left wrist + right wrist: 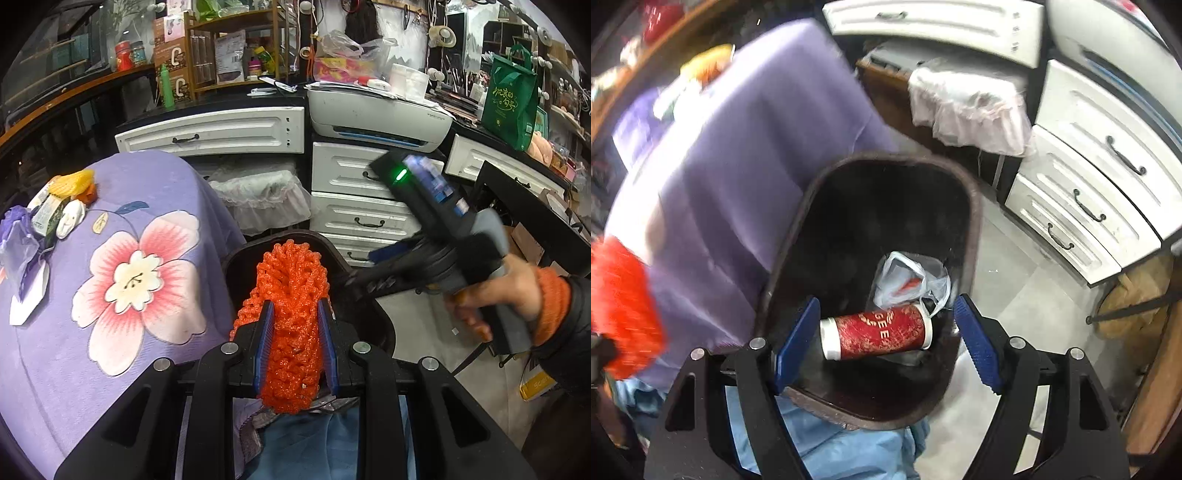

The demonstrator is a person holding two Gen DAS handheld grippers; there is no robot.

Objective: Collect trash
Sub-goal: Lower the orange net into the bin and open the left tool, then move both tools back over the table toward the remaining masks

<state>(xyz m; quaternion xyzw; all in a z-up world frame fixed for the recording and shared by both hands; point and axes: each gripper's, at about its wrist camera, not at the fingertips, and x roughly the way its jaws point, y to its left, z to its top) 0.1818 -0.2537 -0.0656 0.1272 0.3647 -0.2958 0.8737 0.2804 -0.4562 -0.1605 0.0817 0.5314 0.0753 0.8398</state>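
red can (877, 334) in bin (798, 229), right view only

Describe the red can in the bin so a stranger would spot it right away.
Find the dark oval plastic bin on the floor beside the purple-clothed table. Inside lies a red cylindrical can with white ends, on its side. The crumpled clear plastic bag behind it is soft and shapeless.

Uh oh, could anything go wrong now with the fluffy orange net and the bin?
Maybe two things. The left gripper is shut on the orange foam net, which is long and floppy; if let go carelessly, it might snag on the dark plastic bin's rim or slip onto the purple flowered cloth. The right gripper, open above the red and white can inside the bin, is close by, so the two could bump.
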